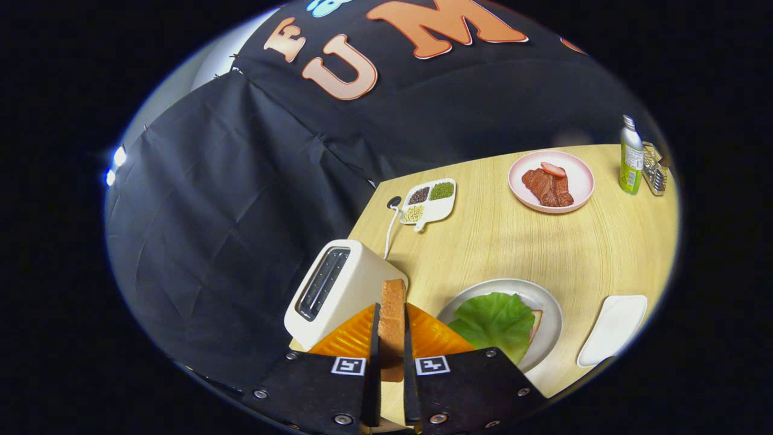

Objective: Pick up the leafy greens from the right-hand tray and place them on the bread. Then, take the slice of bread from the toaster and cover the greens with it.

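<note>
Hand-held gripper [392, 356] closed on upright bread slice [392, 320] between its fingers, toaster [338, 290] just beyond on the left, greens [495, 323] on plate [546, 302] near right, bench [543, 248] beneath.

greens [494, 323] hide most of bread [536, 321] beneath.

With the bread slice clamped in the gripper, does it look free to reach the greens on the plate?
Probably yes: the gripper holds the bread slice clear of the toaster, and nothing stands between it and the greens.
</note>
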A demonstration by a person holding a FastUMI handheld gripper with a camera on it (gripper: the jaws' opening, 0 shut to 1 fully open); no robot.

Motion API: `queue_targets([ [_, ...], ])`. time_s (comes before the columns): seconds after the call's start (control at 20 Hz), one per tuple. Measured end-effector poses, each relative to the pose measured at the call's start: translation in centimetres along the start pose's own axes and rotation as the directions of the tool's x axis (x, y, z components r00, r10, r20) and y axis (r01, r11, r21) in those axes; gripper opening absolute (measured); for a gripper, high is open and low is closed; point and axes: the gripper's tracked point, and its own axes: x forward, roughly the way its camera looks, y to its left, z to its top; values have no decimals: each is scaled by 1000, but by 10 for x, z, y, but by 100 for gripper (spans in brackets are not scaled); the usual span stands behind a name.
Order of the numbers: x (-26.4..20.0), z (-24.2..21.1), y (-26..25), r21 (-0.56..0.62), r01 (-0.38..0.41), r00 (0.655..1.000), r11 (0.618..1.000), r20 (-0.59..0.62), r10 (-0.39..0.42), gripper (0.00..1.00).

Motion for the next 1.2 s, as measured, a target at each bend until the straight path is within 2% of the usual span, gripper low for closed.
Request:
queue_targets([
  [0.7, 33, -41, -77, 72, -6, 1000, 997, -29, 9, 16],
  [1.2, 37, -54, -111, 61, 53, 998, 997, -21, -52, 16],
])
